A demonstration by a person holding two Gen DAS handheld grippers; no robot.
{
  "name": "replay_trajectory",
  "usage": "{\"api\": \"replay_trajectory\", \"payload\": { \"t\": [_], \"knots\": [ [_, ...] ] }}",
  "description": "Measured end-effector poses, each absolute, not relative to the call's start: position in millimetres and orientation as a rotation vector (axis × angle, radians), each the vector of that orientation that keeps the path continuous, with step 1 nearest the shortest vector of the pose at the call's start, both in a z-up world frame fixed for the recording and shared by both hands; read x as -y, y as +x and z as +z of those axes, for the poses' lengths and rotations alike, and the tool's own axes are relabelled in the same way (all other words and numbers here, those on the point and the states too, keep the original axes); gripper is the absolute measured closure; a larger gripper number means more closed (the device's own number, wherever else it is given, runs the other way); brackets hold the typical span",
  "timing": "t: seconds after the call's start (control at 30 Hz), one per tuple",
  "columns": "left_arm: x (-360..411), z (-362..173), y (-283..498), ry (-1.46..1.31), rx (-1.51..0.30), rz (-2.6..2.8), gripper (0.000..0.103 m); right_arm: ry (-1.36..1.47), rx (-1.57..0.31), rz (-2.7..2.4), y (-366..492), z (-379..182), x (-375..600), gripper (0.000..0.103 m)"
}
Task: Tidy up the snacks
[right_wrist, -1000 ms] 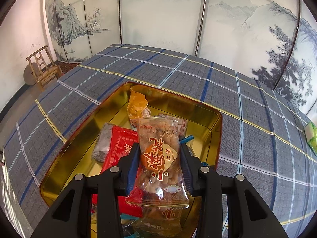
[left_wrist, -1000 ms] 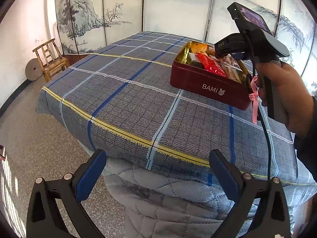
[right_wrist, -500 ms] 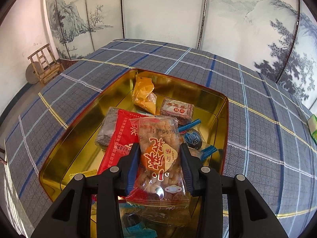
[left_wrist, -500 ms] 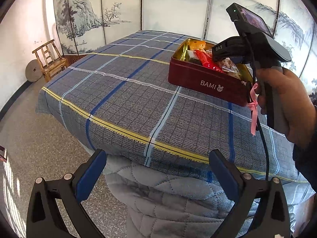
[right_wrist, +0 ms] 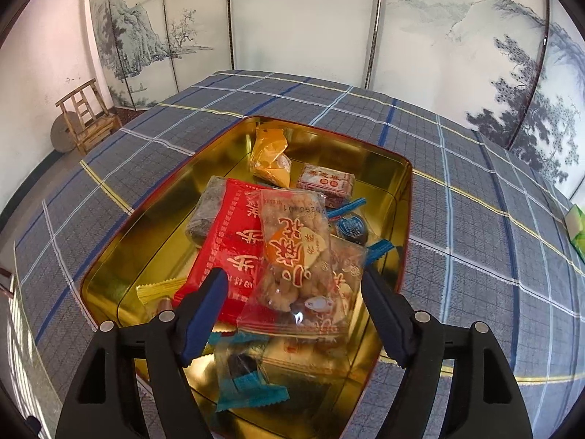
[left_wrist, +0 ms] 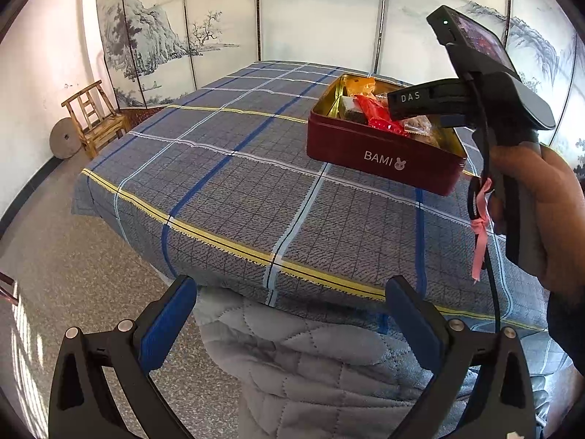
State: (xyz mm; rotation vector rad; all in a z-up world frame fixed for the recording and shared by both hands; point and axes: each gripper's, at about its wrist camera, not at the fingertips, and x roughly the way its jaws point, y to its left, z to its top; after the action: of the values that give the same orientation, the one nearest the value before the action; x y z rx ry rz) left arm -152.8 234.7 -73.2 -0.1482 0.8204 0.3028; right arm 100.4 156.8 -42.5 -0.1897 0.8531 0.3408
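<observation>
A dark red tin [left_wrist: 384,153] marked BAMI, gold inside [right_wrist: 380,168], stands on the plaid bed and holds several snacks. In the right wrist view a clear pack of fried twists [right_wrist: 299,256] lies on a red packet [right_wrist: 234,241], between the open fingers of my right gripper [right_wrist: 292,292], which hovers just above it. An orange pack [right_wrist: 270,153] and a small brown box [right_wrist: 325,183] lie at the tin's far end. My left gripper [left_wrist: 289,314] is open and empty, off the bed's near edge. The right gripper [left_wrist: 486,102] also shows over the tin.
The plaid blue-grey bedcover [left_wrist: 237,183] spreads left of the tin. A grey quilt [left_wrist: 292,358] hangs below its edge. A wooden chair [left_wrist: 95,117] and a round stone stand at the far left wall. A green item [right_wrist: 577,226] lies at the bed's right edge.
My right gripper has opened and let go of the clear fried-twist pack, which now lies in the tin on the red packet. The left gripper has drawn back slightly.
</observation>
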Motion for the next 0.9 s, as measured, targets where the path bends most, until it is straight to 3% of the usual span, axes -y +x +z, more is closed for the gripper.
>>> {"api": "replay_trajectory", "payload": {
  "t": [0.1, 0.17, 0.43, 0.9],
  "knots": [
    [-233, -69, -153, -0.131, -0.805, 0.307, 0.001, -0.19, -0.806, 0.332, 88, -30, -139, 0.024],
    [-233, -63, -150, -0.113, -0.787, 0.317, 0.001, -0.163, -0.789, 0.325, 80, -21, -119, 0.016],
    [-225, -12, -118, -0.037, -0.676, 0.406, 0.0, -0.048, -0.756, 0.246, 58, 5, -43, 0.014],
    [-192, 74, -70, -0.015, -0.613, 0.278, 0.0, -0.049, -0.633, 0.178, 24, 67, -15, 0.007]
  ]
}}
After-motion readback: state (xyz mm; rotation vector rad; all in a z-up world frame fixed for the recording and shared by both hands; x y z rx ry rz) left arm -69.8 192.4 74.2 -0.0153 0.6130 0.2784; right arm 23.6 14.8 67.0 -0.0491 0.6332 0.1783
